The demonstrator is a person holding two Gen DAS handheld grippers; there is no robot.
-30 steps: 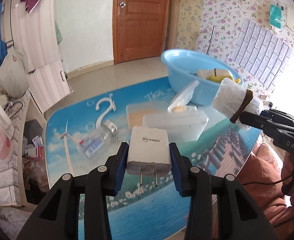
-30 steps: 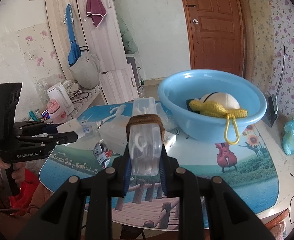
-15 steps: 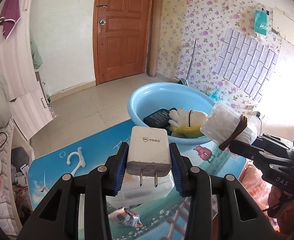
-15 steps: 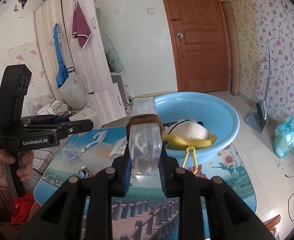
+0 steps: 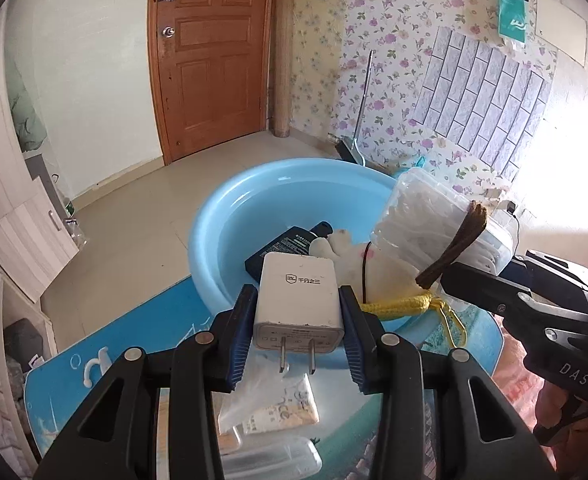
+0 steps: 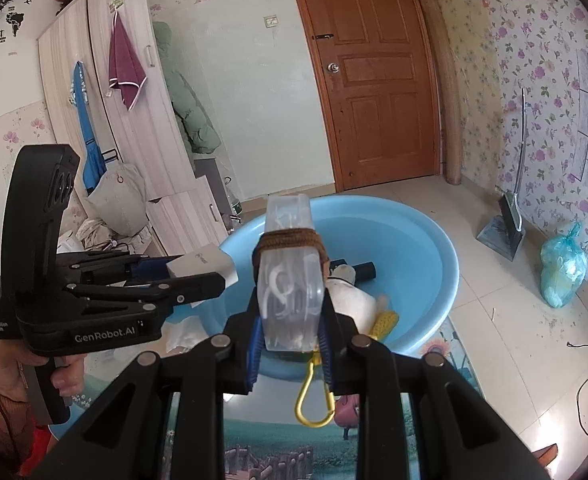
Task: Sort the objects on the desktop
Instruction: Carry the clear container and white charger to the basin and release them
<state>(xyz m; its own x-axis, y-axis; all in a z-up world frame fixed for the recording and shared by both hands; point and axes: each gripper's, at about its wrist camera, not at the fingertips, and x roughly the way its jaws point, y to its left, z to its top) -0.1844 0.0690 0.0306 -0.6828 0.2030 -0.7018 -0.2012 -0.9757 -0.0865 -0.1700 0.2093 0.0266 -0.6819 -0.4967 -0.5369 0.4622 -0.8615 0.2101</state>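
Observation:
My left gripper (image 5: pixel 297 340) is shut on a white wall charger (image 5: pixel 298 296), prongs pointing back at the camera, held just in front of the light blue basin (image 5: pixel 229 220). My right gripper (image 6: pixel 289 332) is shut on a clear plastic box of floss picks (image 6: pixel 289 280) with a brown band around it, raised over the basin (image 6: pixel 426 280) near rim. In the left wrist view that box (image 5: pixel 434 220) hangs at the basin's right side. Inside the basin lie a black device (image 5: pixel 285 244), a white plush toy (image 6: pixel 350 300) and a yellow cord with a clip (image 6: pixel 314 396).
On the picture-printed table (image 5: pixel 133 340) below my left gripper lie a wrapped packet (image 5: pixel 277 404), a clear lidded box (image 5: pixel 269 460) and a white hook (image 5: pixel 93 368). A hand (image 6: pixel 13 376) holds the left gripper's handle. Beyond are a wooden door (image 6: pixel 374 80), wardrobe and tiled floor.
Both grippers have carried their objects forward, away from the table's clutter, up to the blue basin, which now fills the middle of both views. Both grips are unchanged.

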